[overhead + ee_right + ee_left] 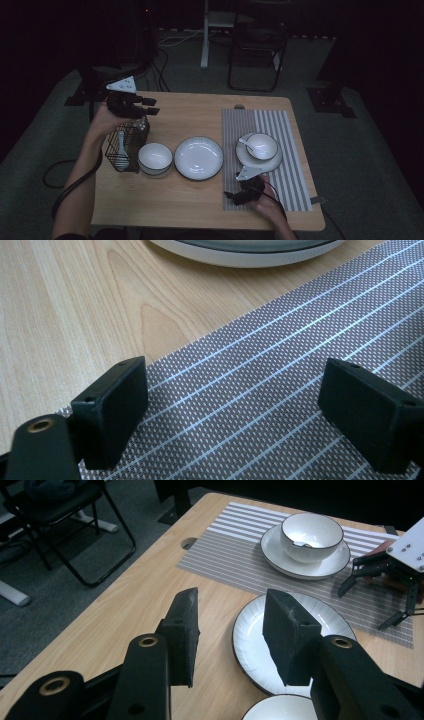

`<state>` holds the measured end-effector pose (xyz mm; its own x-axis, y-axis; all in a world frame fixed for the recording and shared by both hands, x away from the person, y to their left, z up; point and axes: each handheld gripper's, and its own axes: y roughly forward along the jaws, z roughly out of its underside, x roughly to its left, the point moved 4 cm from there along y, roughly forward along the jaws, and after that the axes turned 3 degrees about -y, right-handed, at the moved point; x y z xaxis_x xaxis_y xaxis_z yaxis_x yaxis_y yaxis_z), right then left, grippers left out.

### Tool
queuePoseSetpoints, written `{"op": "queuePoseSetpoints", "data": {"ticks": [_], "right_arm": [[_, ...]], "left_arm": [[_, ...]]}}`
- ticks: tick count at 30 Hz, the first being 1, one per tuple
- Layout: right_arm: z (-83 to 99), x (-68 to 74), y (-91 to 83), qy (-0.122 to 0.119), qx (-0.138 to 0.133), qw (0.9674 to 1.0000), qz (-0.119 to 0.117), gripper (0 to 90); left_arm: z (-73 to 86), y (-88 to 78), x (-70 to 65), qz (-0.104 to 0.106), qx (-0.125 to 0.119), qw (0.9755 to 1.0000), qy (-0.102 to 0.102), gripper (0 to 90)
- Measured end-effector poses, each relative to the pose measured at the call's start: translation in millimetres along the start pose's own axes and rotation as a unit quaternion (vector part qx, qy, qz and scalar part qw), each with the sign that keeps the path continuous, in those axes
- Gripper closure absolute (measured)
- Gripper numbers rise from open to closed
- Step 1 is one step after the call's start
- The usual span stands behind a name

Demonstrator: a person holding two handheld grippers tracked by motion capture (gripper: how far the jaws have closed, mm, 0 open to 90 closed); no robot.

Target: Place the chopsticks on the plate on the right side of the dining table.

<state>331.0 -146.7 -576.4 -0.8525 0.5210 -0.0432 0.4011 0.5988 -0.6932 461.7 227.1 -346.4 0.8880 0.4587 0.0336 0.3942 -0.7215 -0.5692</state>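
Note:
My left gripper [148, 107] hovers over the back of a black wire basket [125, 145] at the table's left. Its jaws stand open with nothing between them [230, 617]. A white spoon [121, 144] stands in the basket. Beside the basket sit a white bowl [155, 158] and a white plate [198, 157], which also lies beyond the left jaws [250, 640]. My right gripper [231, 196] rests low on the striped grey placemat [287, 150], its jaws wide open and empty [235, 400]. A saucer [259, 159] on the mat carries a bowl [262, 145] with a spoon in it.
The wooden table [165, 205] has bare room along its front and back edges. A small round hole [189, 543] is in the tabletop near the placemat's far corner. A black chair [257, 45] and cables stand on the floor beyond the table.

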Motion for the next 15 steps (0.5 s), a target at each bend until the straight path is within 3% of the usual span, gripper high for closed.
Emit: {"op": "queuePoseSetpoints", "data": {"ticks": [15], "right_arm": [[0.0,0.0,0.0,0.000,0.000,1.0000,0.000,12.5]], "left_arm": [[19.7,-4.7,1.4,-0.006,0.006,0.9999,-0.013,60.4]]}}
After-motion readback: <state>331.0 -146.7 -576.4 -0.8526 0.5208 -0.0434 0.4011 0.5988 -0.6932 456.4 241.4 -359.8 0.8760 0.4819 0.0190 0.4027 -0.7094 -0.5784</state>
